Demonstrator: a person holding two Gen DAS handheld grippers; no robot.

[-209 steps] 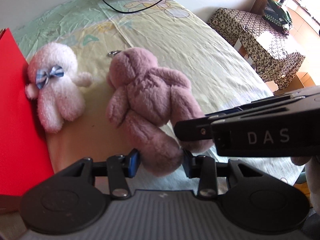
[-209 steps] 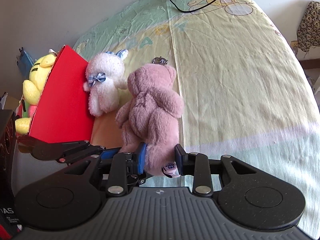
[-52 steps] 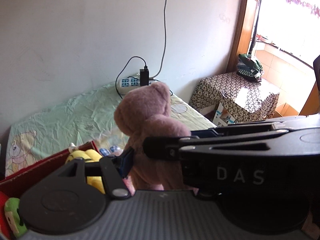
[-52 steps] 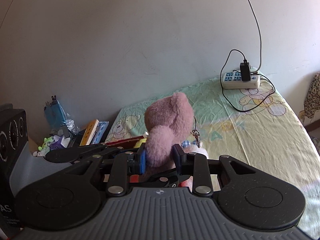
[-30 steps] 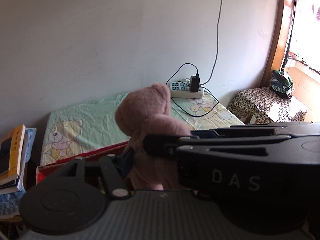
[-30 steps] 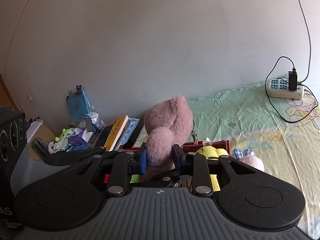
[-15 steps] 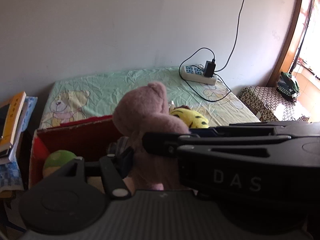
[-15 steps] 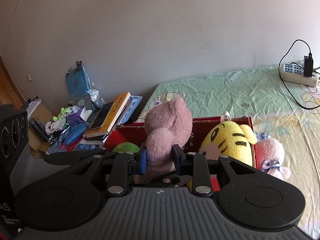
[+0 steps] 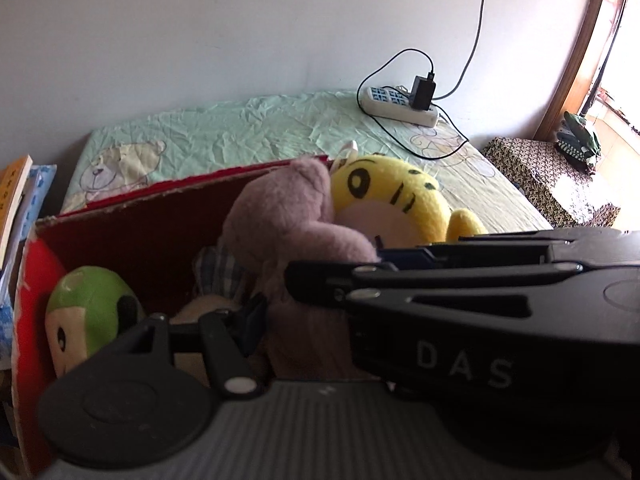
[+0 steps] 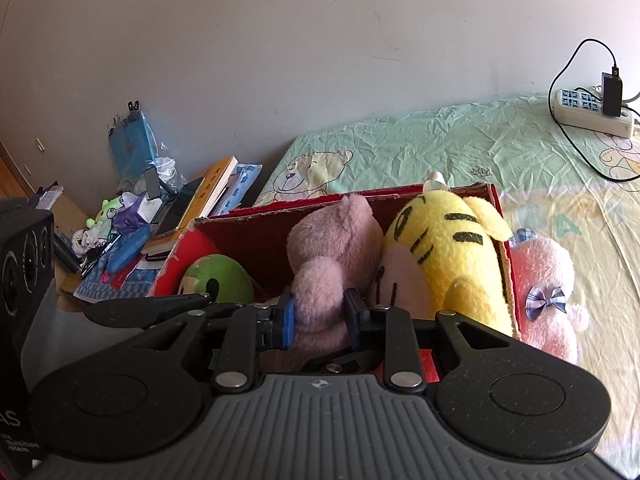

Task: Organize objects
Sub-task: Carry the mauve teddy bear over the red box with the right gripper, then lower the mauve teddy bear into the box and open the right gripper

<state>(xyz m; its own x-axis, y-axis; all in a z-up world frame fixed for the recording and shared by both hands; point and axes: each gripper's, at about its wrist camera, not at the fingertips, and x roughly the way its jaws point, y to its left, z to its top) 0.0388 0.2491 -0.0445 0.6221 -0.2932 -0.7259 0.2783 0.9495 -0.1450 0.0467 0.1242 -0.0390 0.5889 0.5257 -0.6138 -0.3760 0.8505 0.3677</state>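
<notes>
Since half a second ago both my tongs dropped lower, and the pink bear [image 10: 334,248] now sits down inside the red box [image 10: 280,210] rather than above its rim. My right gripper [image 10: 320,316] is clamped on one plush limb, pads pressed into the fur on both sides. My left gripper [image 9: 320,308] grips the bear lower down; only its left blue pad is visible against the fur, the right gripper's body crosses in front and hides the other finger, but the bear is pinched there. Bear is upright, head near the far wall of the box, touching the yellow tiger plush [image 10: 448,256] on its right. Green frog plush [image 10: 218,280] lies in the left end of the box, apart from the bear. White-pink plush with the checked bow [image 10: 548,288] is outside the box, against its right wall, on the green bedsheet [image 10: 480,148]. Power strip [image 10: 592,112] far right on the bed
</notes>
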